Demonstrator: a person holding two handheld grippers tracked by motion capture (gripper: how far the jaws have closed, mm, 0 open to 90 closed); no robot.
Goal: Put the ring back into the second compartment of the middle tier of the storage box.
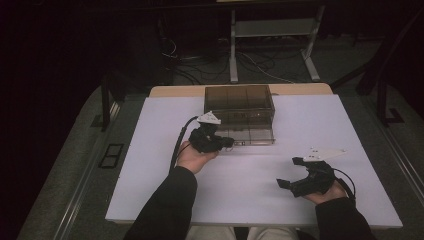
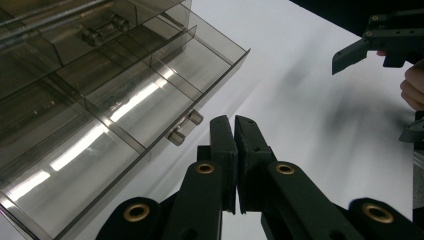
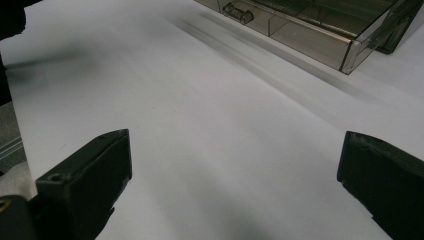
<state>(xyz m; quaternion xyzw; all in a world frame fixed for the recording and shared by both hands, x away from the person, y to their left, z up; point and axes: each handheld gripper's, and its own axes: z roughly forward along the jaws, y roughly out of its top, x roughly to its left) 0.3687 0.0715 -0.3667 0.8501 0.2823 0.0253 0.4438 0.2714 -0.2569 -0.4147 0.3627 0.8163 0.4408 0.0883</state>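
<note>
White tabletop (image 1: 250,170) carries the work. On it the left gripper (image 2: 234,122) has its jaws pressed together on nothing, just beside the small latch (image 2: 184,128) on the front of the smoky compartment box (image 1: 240,114), which lies open at the table's far middle. Likely next: nudge that latch squarely (a skewed push could skid the box). Well apart, the right gripper (image 1: 293,172) rests wide and empty.

Dim lab: white table (image 1: 300,120), floor cables (image 1: 200,65)

Dark long sleeves (image 1: 167,200), black grippers, brass-coloured pivot screws (image 2: 205,168), grey plates (image 1: 325,153)
</note>
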